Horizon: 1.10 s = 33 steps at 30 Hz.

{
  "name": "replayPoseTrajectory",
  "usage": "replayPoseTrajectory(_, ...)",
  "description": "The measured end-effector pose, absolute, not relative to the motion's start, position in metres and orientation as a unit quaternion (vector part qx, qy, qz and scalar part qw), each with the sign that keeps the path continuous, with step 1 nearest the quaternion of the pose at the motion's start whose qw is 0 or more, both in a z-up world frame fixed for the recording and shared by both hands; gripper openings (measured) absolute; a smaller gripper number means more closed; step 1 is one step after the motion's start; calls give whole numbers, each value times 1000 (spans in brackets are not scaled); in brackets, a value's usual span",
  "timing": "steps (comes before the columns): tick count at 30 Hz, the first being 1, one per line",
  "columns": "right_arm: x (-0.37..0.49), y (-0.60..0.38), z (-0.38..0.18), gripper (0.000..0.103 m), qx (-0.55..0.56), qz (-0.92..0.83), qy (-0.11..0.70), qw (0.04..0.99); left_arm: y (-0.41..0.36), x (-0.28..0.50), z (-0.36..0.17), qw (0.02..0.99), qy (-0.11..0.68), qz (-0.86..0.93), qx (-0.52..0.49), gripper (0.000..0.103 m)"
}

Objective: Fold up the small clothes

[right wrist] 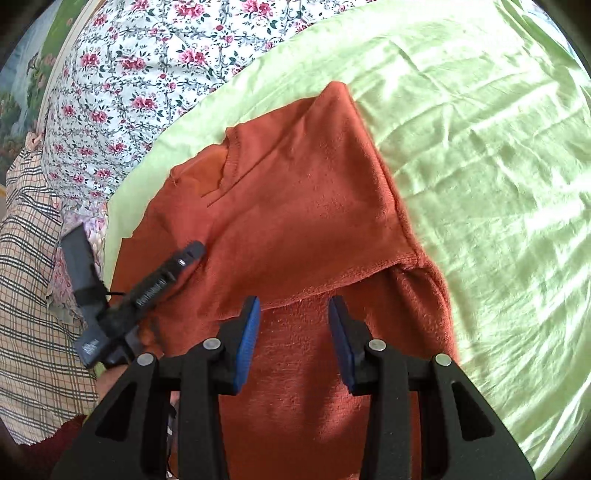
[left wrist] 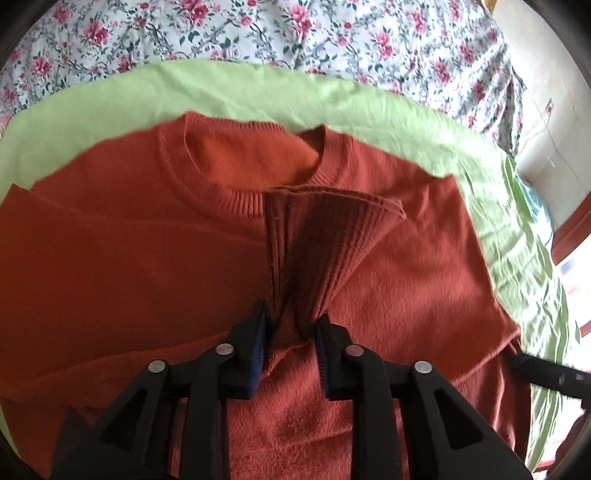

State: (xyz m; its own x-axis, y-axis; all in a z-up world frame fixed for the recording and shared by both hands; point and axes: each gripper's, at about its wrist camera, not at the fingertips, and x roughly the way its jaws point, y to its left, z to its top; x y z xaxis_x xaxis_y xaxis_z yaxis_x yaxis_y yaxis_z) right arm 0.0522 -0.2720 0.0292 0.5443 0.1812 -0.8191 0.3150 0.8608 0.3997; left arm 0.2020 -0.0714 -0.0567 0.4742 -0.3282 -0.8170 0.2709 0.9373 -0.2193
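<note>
A rust-orange knit sweater [left wrist: 129, 251] lies flat on a light green sheet [left wrist: 332, 99], its round neck facing away from me. My left gripper [left wrist: 293, 325] is over the chest. A ribbed sleeve cuff [left wrist: 317, 229] is bunched between its blue pads and fans out beyond them, so it is shut on the cuff. In the right wrist view the sweater [right wrist: 295, 206] shows a folded edge across its side. My right gripper [right wrist: 294, 314] hangs open just above that edge, with nothing pinched between its pads.
A floral bedcover [left wrist: 258, 29] lies beyond the green sheet [right wrist: 480, 166]. The left tool's black body [right wrist: 147, 291] reaches in at the left of the right wrist view, beside a person's plaid clothing [right wrist: 29, 295]. The bed's edge and a wall [left wrist: 546, 129] are at the far right.
</note>
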Motion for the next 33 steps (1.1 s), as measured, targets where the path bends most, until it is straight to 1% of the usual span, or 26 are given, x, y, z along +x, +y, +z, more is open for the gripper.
replayPoseTrajectory(1,54,-272,29,40,261,-38,476,839,-70,198,-56,856,484,-181,-32,36)
replayPoseTrajectory(3,58,-267,30,41,261,-33,476,840,-65,188,-54,853,485,-191,-33,41)
replayPoseTrajectory(5,65,-262,29,48,262,-25,476,839,-54,176,-51,850,489,-193,-30,49)
replayPoseTrajectory(7,73,-254,29,53,264,-14,477,838,-36,162,-44,851,489,-190,-32,52)
replayPoseTrajectory(10,88,-238,28,58,267,8,480,836,2,142,-33,858,485,-167,-32,54)
replayPoseTrajectory(15,104,-225,21,59,276,12,488,828,91,125,-24,873,480,-70,-46,57)
replayPoseTrajectory(21,130,-222,22,59,290,19,473,832,178,134,-38,864,495,37,-85,57)
replayPoseTrajectory(25,162,-208,29,59,190,34,466,864,200,147,-45,859,500,50,-95,57)
replayPoseTrajectory(27,179,-204,20,59,155,51,488,857,202,154,-46,859,501,46,-98,57)
replayPoseTrajectory(29,194,-201,5,59,143,82,522,837,198,161,-48,858,503,47,-96,57)
replayPoseTrajectory(30,199,-197,-1,57,126,94,535,830,196,164,-49,857,504,46,-94,57)
replayPoseTrajectory(31,198,-195,-4,32,107,99,536,832,192,167,-50,857,505,47,-93,57)
replayPoseTrajectory(32,197,-193,-3,15,92,100,534,835,189,169,-51,856,506,48,-91,57)
replayPoseTrajectory(33,196,-194,-1,5,88,99,533,835,186,170,-52,857,506,48,-90,57)
